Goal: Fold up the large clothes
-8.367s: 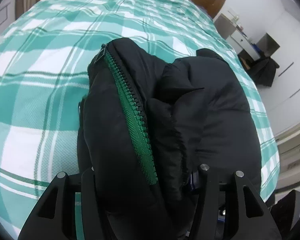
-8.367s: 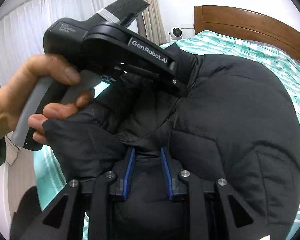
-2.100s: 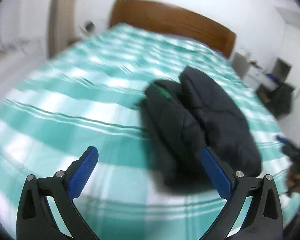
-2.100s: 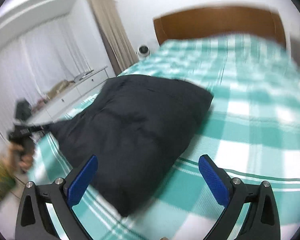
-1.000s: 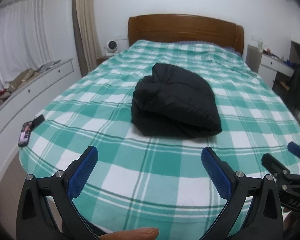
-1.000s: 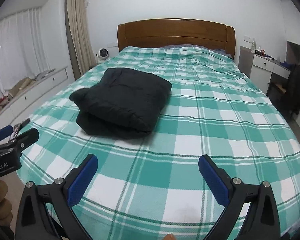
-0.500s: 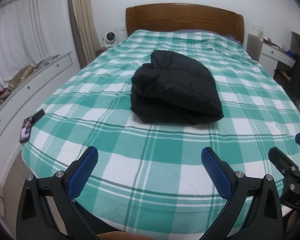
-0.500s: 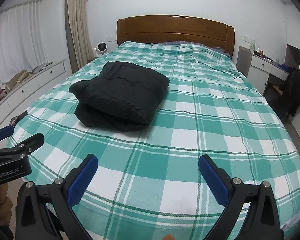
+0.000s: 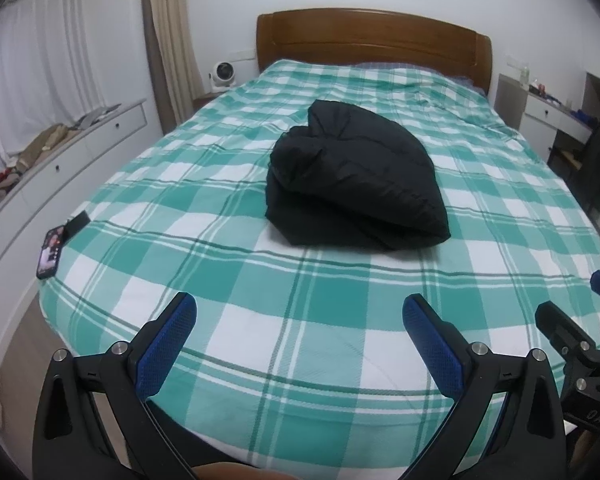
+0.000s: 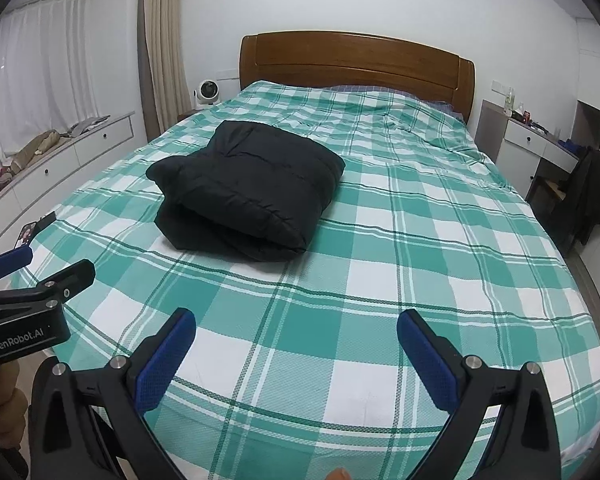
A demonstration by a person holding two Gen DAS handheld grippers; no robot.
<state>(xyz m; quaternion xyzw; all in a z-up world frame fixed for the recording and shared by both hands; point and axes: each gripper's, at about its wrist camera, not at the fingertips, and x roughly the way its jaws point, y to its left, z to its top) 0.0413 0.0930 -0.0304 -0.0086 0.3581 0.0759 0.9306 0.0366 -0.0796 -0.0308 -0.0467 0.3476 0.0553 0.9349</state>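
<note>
A: Left tool [image 9: 299, 324] & right tool [image 10: 296, 338] both spread wide, nothing between the blue pads, held near the bed's foot, well apart from the jacket [image 9: 354, 182].

B: Where's it sit?

A: Mid-bed, on the green-white plaid cover [image 9: 324, 320]. Black puffy jacket, folded into a plump bundle, layers stacked, one rounded lobe sticking out toward the window side.

B: How would it handle?

A: Prob. light, soft, springy; shell looks slick, so layers may slide or puff open. Best pinch would be the thick folded edge facing the foot, both tools. Beyond it: wooden headboard [image 10: 352, 62], phone [image 9: 49, 254] at the bed's left corner.
</note>
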